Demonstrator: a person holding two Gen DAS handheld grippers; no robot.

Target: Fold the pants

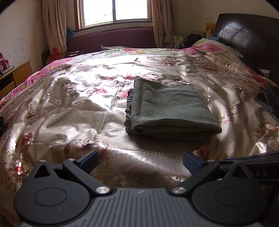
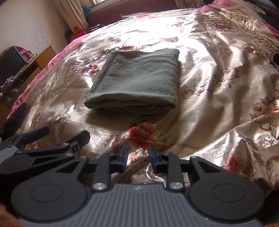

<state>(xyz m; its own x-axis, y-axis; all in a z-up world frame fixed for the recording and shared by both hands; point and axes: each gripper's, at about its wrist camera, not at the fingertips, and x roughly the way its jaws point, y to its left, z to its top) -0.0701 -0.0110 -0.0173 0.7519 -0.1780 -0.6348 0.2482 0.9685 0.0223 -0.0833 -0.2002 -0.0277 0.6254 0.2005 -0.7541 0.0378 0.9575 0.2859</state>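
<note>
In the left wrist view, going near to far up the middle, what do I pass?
Left hand-held gripper → bare bedspread → folded pants → maroon bench → window.

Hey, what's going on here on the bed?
Someone is folding pants with handheld tongs. The grey-green pants lie folded in a neat rectangle on the floral bedspread. Both the left tongs and the right tongs hover open and empty just short of them, touching nothing. The folding looks finished.

I see grey-green pants (image 1: 167, 108) on a shiny beige bedspread (image 1: 69, 108) patterned with red flowers.
</note>
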